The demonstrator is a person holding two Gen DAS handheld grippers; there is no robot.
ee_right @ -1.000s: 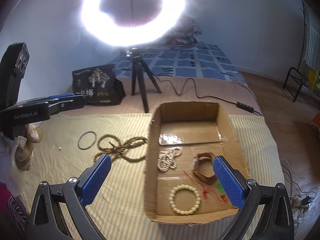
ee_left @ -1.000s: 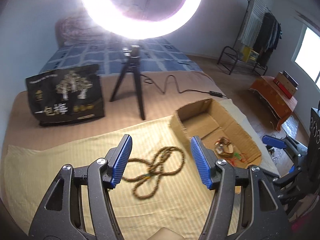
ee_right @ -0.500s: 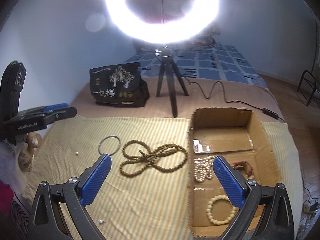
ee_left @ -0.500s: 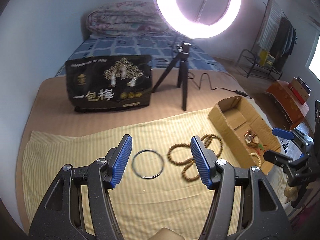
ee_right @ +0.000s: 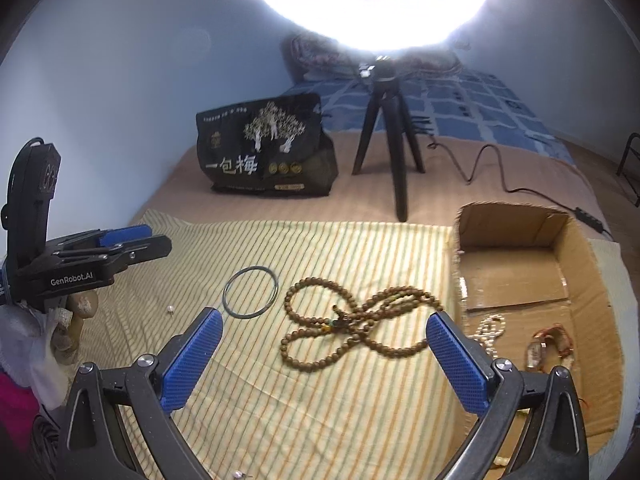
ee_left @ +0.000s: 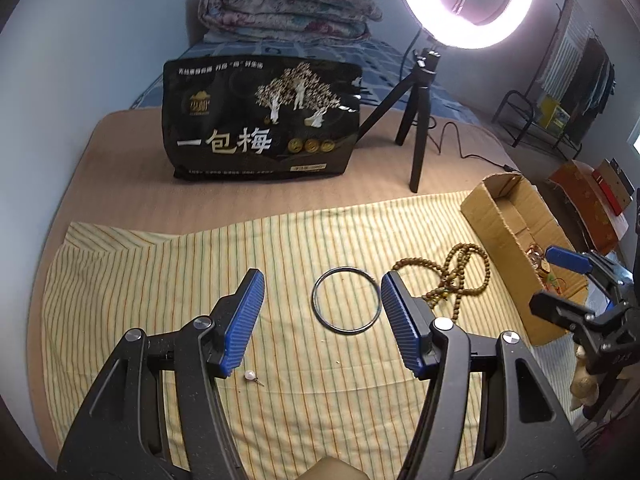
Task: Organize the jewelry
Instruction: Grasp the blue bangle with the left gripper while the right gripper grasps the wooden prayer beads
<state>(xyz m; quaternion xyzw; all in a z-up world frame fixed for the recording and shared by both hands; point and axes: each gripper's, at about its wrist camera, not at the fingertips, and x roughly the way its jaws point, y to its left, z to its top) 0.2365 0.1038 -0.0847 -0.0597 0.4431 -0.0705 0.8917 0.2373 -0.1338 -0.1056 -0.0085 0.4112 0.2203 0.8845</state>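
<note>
A dark metal bangle [ee_left: 345,300] lies flat on the striped cloth, and shows in the right wrist view too [ee_right: 250,293]. A long brown bead necklace [ee_right: 356,320] lies looped to its right, also in the left wrist view [ee_left: 456,280]. A small pearl earring [ee_left: 251,376] lies near the left finger. The cardboard box [ee_right: 516,272] holds a pearl strand [ee_right: 490,332] and a brown bracelet [ee_right: 548,346]. My left gripper [ee_left: 322,320] is open and empty above the bangle. My right gripper [ee_right: 324,360] is open and empty above the necklace.
A black snack bag [ee_left: 264,120] stands behind the cloth. A ring light on a black tripod [ee_left: 420,120] stands beside it, with its cable trailing right. The box [ee_left: 512,248] sits at the cloth's right edge. A folded quilt [ee_left: 288,8] lies far back.
Both grippers have swung left, away from the box. The bangle now sits between my left fingers and the necklace between my right fingers. Both stay open.
</note>
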